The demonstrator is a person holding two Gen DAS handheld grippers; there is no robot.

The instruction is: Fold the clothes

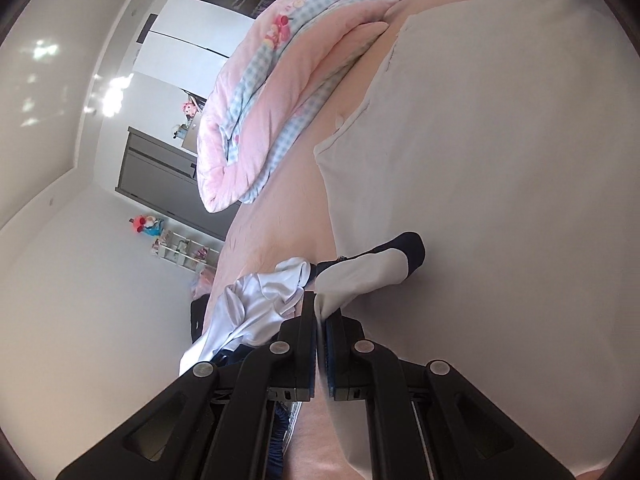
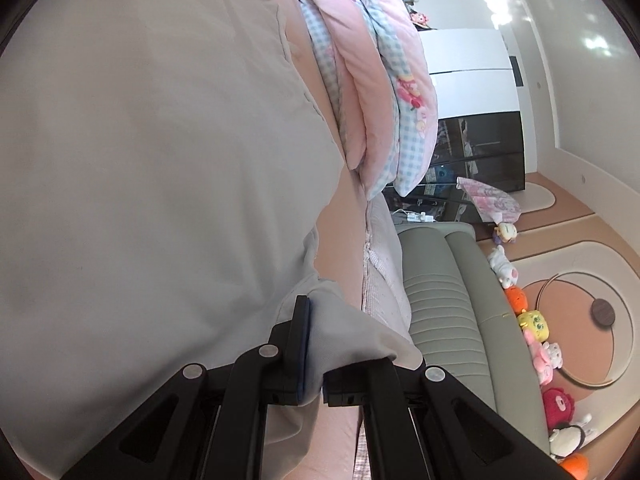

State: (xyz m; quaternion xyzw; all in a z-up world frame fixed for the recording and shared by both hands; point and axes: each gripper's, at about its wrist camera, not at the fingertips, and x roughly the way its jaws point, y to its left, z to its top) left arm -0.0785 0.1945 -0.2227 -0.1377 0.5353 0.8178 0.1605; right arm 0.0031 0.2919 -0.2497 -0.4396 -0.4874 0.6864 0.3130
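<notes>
L gripper (image 1: pixel 320 312) clamping white shirt (image 1: pixel 500 200) sleeve, R gripper (image 2: pixel 314 344) likely hem

A folded pink quilt (image 1: pixel 256 120) with blue checked panels and cartoon prints lies on the pink bed (image 1: pixel 280 216), at its far end. Beyond it stands a dark cabinet (image 2: pixel 480 152) against a white wall. In the right wrist view a grey-green padded headboard (image 2: pixel 448 304) runs beside the bed, with a row of plush toys (image 2: pixel 536 332) lined up along its top. In the left wrist view a small white shelf (image 1: pixel 184 250) hangs on the wall, a red and blue toy (image 1: pixel 146 224) just beside it.
</notes>
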